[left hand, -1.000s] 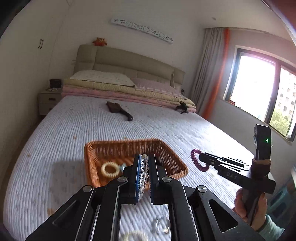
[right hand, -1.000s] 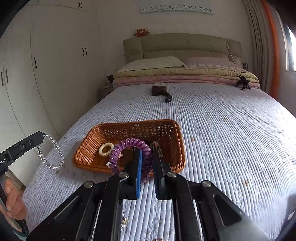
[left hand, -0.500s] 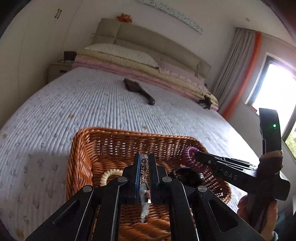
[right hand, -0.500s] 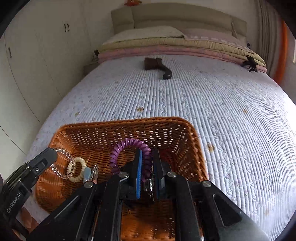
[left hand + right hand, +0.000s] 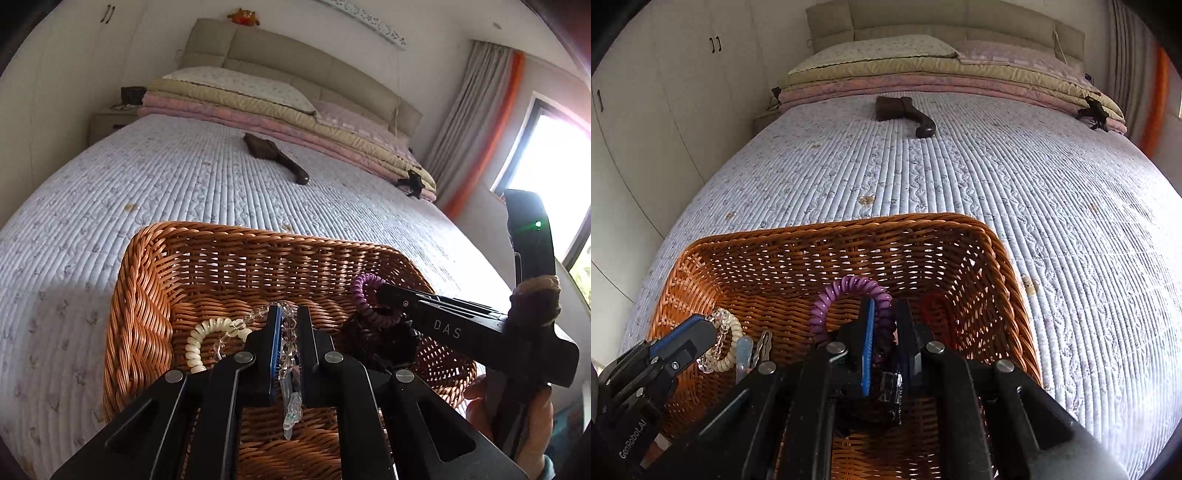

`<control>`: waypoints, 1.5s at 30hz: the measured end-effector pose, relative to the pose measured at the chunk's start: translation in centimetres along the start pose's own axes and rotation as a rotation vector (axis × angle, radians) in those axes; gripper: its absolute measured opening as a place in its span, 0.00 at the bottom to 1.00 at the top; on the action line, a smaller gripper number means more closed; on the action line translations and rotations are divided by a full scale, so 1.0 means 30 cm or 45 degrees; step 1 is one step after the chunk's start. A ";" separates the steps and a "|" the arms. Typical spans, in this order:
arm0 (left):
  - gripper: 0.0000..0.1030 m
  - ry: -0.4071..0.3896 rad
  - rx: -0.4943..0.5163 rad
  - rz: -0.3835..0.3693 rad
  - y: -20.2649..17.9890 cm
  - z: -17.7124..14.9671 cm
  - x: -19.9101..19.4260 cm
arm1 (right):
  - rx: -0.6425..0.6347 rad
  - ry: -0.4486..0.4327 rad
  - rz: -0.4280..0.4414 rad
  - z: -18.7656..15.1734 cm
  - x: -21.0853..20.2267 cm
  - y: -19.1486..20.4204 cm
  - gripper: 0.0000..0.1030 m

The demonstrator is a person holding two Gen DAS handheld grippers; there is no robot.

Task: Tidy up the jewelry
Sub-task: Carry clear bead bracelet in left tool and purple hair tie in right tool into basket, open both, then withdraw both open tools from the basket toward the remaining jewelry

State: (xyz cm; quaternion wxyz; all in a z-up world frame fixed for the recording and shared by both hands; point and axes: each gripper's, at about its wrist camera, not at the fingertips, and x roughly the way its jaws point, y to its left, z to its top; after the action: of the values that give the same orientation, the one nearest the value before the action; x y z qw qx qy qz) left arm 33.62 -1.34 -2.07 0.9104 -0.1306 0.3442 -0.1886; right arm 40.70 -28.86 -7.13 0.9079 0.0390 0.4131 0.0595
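A brown wicker basket [image 5: 147,295] [image 5: 1008,258] sits on the bed. My left gripper [image 5: 289,312] is inside it, its jaws a little apart with a clear bead bracelet [image 5: 286,354] hanging between them. My right gripper [image 5: 888,306] is also in the basket, jaws slightly apart, with a purple coil hair tie [image 5: 849,290] [image 5: 364,295] between them. A cream coil hair tie [image 5: 201,339] [image 5: 733,350] lies on the basket floor. A dark item [image 5: 384,341] lies under the right gripper.
The basket rests on a quilted lilac bedspread [image 5: 960,166]. A dark brown brush [image 5: 277,155] [image 5: 905,110] lies further up the bed. Folded blankets and pillows [image 5: 923,74] are stacked at the headboard. A window [image 5: 554,166] is to the right, wardrobes [image 5: 665,92] to the left.
Both grippers have moved down and deeper into the basket. The jaws of both look a little wider apart, and the bead bracelet now trails onto the basket floor.
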 end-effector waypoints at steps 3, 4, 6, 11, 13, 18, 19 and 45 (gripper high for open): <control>0.21 -0.010 0.006 0.011 -0.005 -0.005 -0.020 | 0.014 -0.004 0.027 0.002 -0.011 -0.010 0.14; 0.36 -0.016 0.001 0.008 -0.003 -0.006 -0.028 | 0.024 -0.008 0.044 0.001 -0.018 -0.017 0.16; 0.55 -0.047 -0.018 0.006 0.003 -0.008 -0.053 | 0.045 -0.029 0.071 -0.003 -0.040 -0.032 0.19; 0.55 -0.100 -0.051 -0.016 -0.002 -0.006 -0.121 | 0.031 -0.081 0.085 -0.019 -0.132 -0.037 0.20; 0.55 -0.120 -0.053 -0.026 -0.012 -0.004 -0.168 | 0.009 -0.099 0.089 -0.029 -0.186 -0.030 0.21; 0.55 -0.196 -0.006 -0.061 -0.069 -0.014 -0.334 | -0.020 -0.193 0.092 -0.079 -0.367 -0.030 0.34; 0.55 -0.213 0.004 -0.064 -0.080 -0.023 -0.374 | -0.024 -0.216 0.095 -0.104 -0.416 -0.033 0.34; 0.62 -0.460 0.139 0.118 -0.169 -0.465 -1.010 | -0.103 -0.431 0.120 -0.697 -0.830 -0.057 0.35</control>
State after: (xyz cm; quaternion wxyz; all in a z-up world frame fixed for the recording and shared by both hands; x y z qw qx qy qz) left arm 1.95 5.75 7.12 0.9708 -0.0969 0.1702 -0.1383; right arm 8.82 -33.60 -2.49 0.9615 0.0310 0.2495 0.1110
